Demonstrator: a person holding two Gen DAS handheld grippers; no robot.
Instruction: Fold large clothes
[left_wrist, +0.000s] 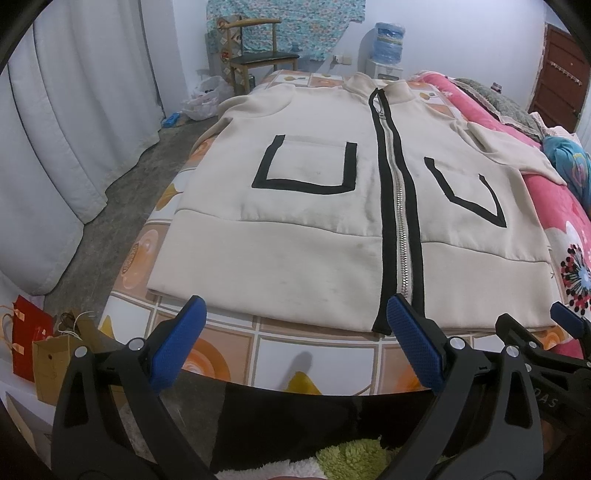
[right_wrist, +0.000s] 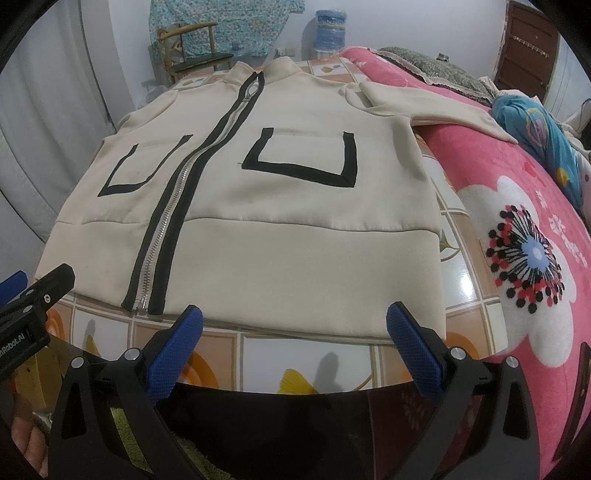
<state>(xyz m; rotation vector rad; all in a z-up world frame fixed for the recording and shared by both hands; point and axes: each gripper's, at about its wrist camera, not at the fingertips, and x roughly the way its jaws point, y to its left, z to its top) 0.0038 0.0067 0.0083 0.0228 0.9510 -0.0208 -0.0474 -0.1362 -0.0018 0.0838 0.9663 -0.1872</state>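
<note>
Both tongs, left (left_wrist: 295, 314) and right (right_wrist: 295, 325), hung released and empty just short of the near hem, seemingly poised to grasp it. The cream jacket (left_wrist: 314, 206) lay flat, zipped, front-up on the bed (left_wrist: 314, 339), one sleeve (right_wrist: 424, 107) stretched right.

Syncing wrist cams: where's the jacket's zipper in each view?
Left wrist: zipper runs right of centre, ending just beyond the right blue finger.
Right wrist: zipper slants through the left half, ending left of the left finger.
Shared landmark: blue water bottle behind the collar.
</note>
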